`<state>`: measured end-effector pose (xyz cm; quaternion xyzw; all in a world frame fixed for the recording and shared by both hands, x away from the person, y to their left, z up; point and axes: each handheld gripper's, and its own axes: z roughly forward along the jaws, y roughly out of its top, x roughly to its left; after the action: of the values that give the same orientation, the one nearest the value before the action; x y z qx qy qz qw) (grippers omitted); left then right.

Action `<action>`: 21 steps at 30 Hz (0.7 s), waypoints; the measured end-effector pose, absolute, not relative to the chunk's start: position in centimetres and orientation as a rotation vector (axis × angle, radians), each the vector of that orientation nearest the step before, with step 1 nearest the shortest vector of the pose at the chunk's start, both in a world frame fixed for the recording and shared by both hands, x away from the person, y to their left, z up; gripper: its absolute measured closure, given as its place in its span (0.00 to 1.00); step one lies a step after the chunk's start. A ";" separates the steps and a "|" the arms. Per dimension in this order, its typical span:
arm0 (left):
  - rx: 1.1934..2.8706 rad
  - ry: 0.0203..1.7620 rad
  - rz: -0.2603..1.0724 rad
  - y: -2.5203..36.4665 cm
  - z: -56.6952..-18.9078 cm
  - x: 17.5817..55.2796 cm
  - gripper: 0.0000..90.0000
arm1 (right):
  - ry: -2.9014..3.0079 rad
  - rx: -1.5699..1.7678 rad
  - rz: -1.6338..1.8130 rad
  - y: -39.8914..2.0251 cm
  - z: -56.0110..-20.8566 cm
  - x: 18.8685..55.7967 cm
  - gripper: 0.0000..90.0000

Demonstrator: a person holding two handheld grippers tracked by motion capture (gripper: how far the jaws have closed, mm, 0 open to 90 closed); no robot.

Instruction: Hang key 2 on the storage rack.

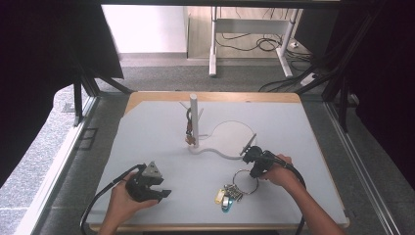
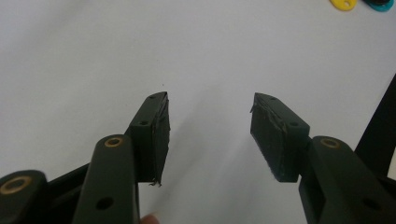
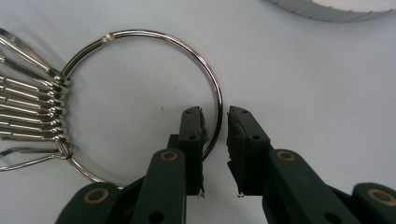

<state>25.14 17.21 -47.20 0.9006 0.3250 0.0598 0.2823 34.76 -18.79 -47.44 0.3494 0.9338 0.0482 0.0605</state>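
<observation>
Nearest, at the table's front left: left gripper (image 1: 159,188) held low over the grey tabletop (image 1: 147,137), jaws spread wide, nothing between them and nothing touched; in the left gripper view (image 2: 210,135), bare table surface seen through the gap, with a yellow tag (image 2: 343,3) and a teal tag (image 2: 380,3) just at the far edge.

To the right, slightly farther in: right gripper (image 1: 250,152) in the person's right hand (image 1: 279,171), angled down over the key ring (image 1: 244,181). In the right gripper view (image 3: 215,133), jaws narrowed to a slim gap and set astride the ring's wire (image 3: 218,100), one pad inside the loop, the other outside; wire close against the inner pad, outer pad seemingly not yet pressing on it, so not clearly pinched.

Key ring lying flat on the table, front right of centre, bunch of metal keys (image 3: 32,105) strung on its far side from the gripper; in the high view the keys (image 1: 234,192) and coloured tags (image 1: 222,198) fanned out towards the table's front edge.

Beyond: white stand base (image 1: 230,139), rounded, just behind the right gripper, its rim (image 3: 327,11) seen at the top of the right gripper view. On its left end, upright white post (image 1: 194,120) with a small dark item (image 1: 188,128) hanging from it. Nothing standing between gripper and ring
</observation>
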 end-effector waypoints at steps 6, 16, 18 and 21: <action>2.419 0.871 0.155 17.1 -47.4 25.1 0.53 | 2.835 1.082 0.138 -18.9 -47.7 35.1 0.89; 2.426 0.863 0.150 16.9 -47.6 25.1 0.53 | 2.848 1.152 0.160 -19.0 -47.8 35.4 0.96; 2.425 0.861 0.153 16.9 -47.6 25.1 0.53 | 2.853 1.171 0.185 -19.3 -47.8 35.5 0.96; 2.428 0.861 0.152 16.9 -47.6 25.1 0.53 | 2.869 1.190 0.212 -19.8 -47.8 35.5 0.96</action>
<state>25.12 16.89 -47.57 0.9041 0.3206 0.0565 0.2767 35.52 -19.76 -47.78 0.3822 0.9215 0.0680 0.0144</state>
